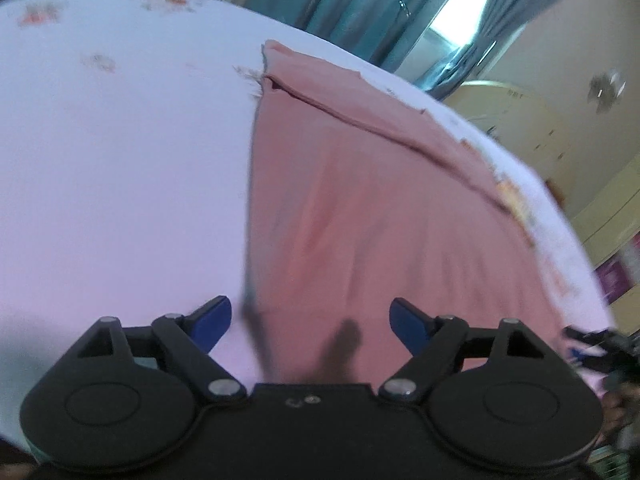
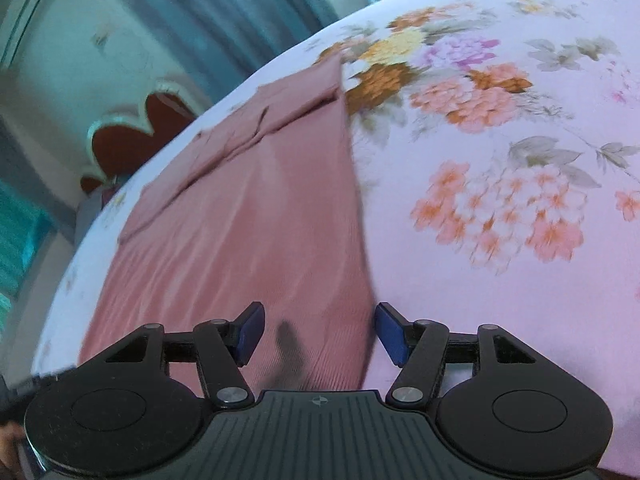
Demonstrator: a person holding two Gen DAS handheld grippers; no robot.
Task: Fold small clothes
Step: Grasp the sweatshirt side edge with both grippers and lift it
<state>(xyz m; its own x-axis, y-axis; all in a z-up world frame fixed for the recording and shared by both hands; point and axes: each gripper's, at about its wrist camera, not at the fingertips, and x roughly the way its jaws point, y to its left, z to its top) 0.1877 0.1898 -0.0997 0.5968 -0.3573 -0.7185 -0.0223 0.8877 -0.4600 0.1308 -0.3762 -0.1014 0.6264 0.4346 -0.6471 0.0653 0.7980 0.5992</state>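
Observation:
A dusty-pink garment [image 1: 360, 208] lies flat on the bed, with a sleeve folded across its far end [image 1: 340, 96]. My left gripper [image 1: 310, 322] is open and empty, just above the garment's near left corner. In the right wrist view the same garment [image 2: 248, 216] stretches away from me. My right gripper [image 2: 320, 328] is open and empty, over the garment's near right corner, its blue pads [image 2: 390, 332] straddling the edge. The right gripper also shows at the edge of the left wrist view [image 1: 600, 344].
The bed carries a pale lilac sheet [image 1: 120, 180] with a floral print [image 2: 480, 92]. Teal curtains [image 1: 360, 4] and a window stand beyond the bed. A cream headboard with red panels [image 2: 132, 136] is at the left. Yellow cabinets [image 1: 560, 128] are at the right.

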